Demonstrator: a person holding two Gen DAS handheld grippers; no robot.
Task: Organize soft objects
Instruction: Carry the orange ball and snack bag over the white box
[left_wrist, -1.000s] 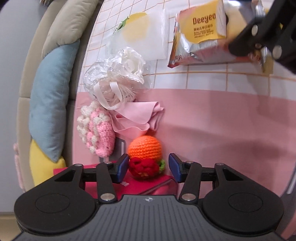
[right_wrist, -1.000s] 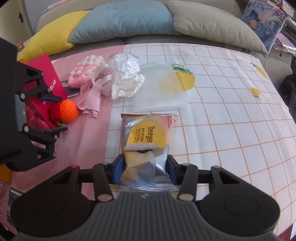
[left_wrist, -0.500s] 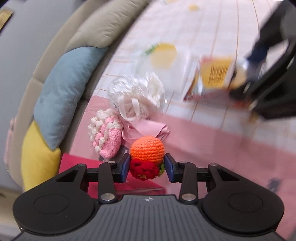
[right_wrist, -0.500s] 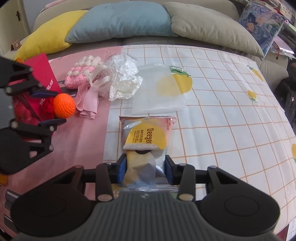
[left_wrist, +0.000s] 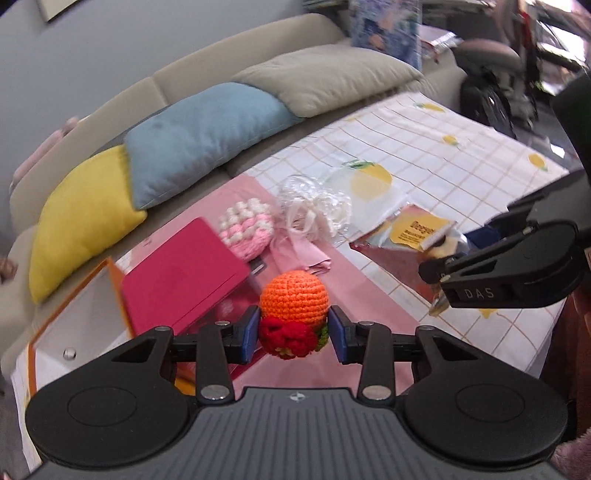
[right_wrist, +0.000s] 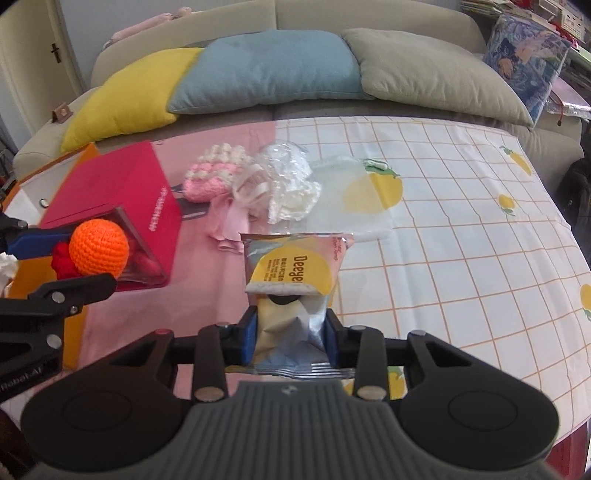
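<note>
My left gripper (left_wrist: 293, 334) is shut on an orange crochet ball with a red crochet base (left_wrist: 293, 299) and holds it lifted above the pink cloth; the ball also shows at the left of the right wrist view (right_wrist: 98, 247). My right gripper (right_wrist: 290, 332) is shut on the near end of a silver and yellow Deeyeo tissue pack (right_wrist: 295, 271), which also shows in the left wrist view (left_wrist: 413, 230). A pink and white crochet piece (right_wrist: 212, 173), a clear bag of white fabric (right_wrist: 286, 181) and a pink cloth (right_wrist: 227, 219) lie beyond.
A red box (right_wrist: 118, 192) with a clear front stands at the left, beside an orange-rimmed white tray (left_wrist: 70, 325). A flat translucent pouch (right_wrist: 347, 206) lies on the lemon-print tablecloth (right_wrist: 461, 229). Yellow, blue and beige cushions (right_wrist: 266, 70) line the sofa behind.
My left gripper closed on the orange crochet ball, lifted it off the pink cloth and tilted up toward the sofa. My right gripper kept its hold on the tissue pack.
</note>
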